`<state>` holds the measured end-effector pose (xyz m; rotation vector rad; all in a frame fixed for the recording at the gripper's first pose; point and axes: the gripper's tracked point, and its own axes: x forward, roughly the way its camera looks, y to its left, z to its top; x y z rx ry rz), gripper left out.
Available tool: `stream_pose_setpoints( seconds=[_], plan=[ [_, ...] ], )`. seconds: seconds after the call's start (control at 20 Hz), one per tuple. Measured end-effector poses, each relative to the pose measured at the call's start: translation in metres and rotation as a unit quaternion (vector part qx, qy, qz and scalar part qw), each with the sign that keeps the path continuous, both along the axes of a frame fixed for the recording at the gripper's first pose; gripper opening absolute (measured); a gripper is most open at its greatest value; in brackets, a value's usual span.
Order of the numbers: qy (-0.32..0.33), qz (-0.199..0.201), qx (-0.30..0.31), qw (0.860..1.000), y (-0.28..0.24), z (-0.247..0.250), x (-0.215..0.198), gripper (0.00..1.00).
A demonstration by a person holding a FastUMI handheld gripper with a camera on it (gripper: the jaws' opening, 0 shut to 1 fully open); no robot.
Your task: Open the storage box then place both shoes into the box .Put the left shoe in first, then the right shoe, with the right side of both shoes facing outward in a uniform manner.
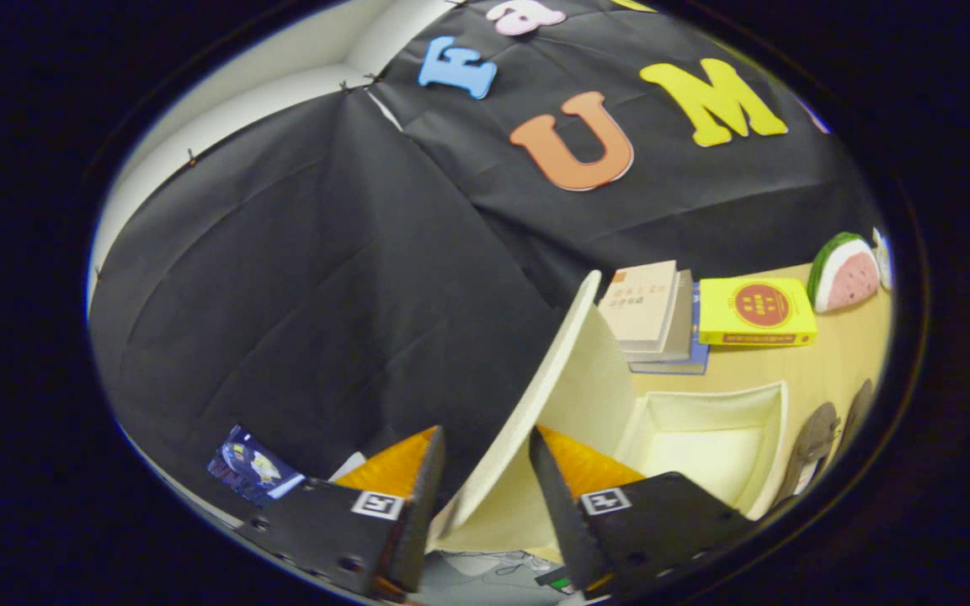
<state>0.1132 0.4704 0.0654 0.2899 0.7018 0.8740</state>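
Gripper view: the fingers (485, 492) straddle the raised lid (535, 396) of the cream storage box (767, 446); contact with it cannot be confirmed. Beside the box, dark shoes (818, 442) lie on the table (839, 353). Risk: an ungripped lid falls shut again.

The claw (485, 459) straddles the storage box's raised lid (535, 404), fingers apart on either side.
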Motion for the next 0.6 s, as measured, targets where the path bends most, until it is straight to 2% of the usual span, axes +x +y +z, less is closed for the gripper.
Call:
stream_pose_setpoints(
  seconds=[0.05, 0.15, 0.4, 0.6],
  plan=[
    [-0.014, 0.014, -0.006, 1.0, 0.008, -0.001, -0.006, 0.72],
    [-0.035, 0.023, -0.012, 0.999, 0.015, 0.002, -0.012, 0.95],
    [-0.065, 0.006, -0.023, 0.998, -0.001, 0.007, -0.011, 0.96],
    [-0.084, -0.019, -0.051, 0.995, -0.046, 0.0, 0.0, 0.95]
  ],
)
